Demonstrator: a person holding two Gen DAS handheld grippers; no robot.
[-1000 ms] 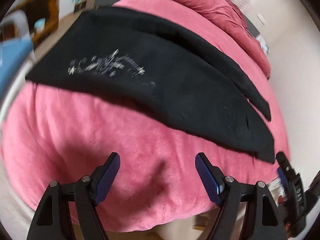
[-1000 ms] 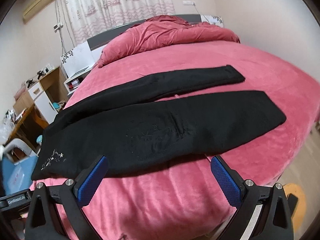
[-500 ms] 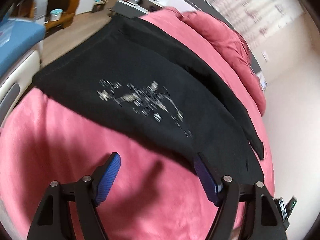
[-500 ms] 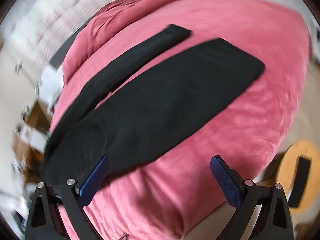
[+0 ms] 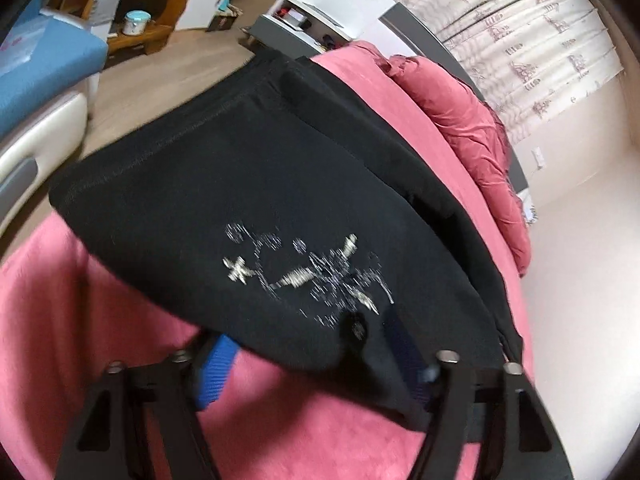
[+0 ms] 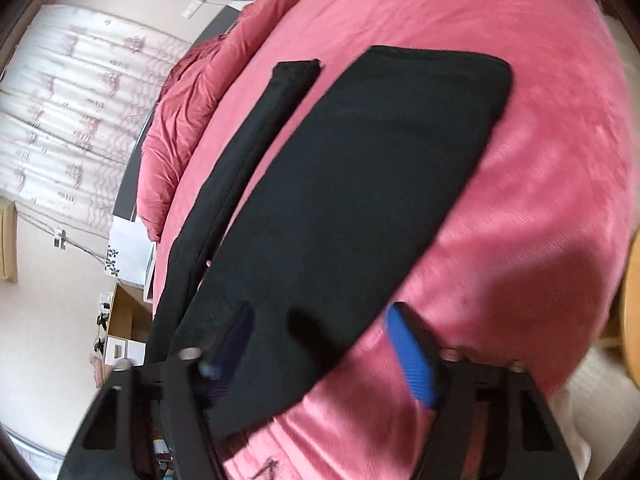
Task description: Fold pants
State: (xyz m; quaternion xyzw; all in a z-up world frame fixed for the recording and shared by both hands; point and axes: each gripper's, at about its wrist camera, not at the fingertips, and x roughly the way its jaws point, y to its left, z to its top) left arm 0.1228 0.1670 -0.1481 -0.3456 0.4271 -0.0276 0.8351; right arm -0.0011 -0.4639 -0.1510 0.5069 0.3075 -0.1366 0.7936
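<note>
Black pants (image 5: 260, 168) lie flat on a pink bed (image 5: 100, 340), with a silver embroidered pattern (image 5: 312, 276) near the waist. My left gripper (image 5: 312, 356) is at the pants' near edge below that pattern. Its jaws are closing with the fabric edge lying between them, and its blue pads (image 5: 216, 368) are still apart. In the right wrist view the wide near leg (image 6: 360, 180) and the narrow far leg (image 6: 256, 132) stretch away. My right gripper (image 6: 320, 344) straddles the near leg's edge, its jaws closing with cloth between the pads (image 6: 412, 360).
A bunched red duvet (image 5: 472, 128) lies at the head of the bed under patterned curtains (image 5: 520, 40). A blue-cushioned seat (image 5: 40, 64) and a nightstand (image 5: 296, 20) stand on the wooden floor beside the bed. A round wooden stool (image 6: 630, 312) stands at the bed's foot side.
Both grippers have come down and forward onto the near edge of the pants. Their jaws have narrowed around the fabric, and both views have rolled.
</note>
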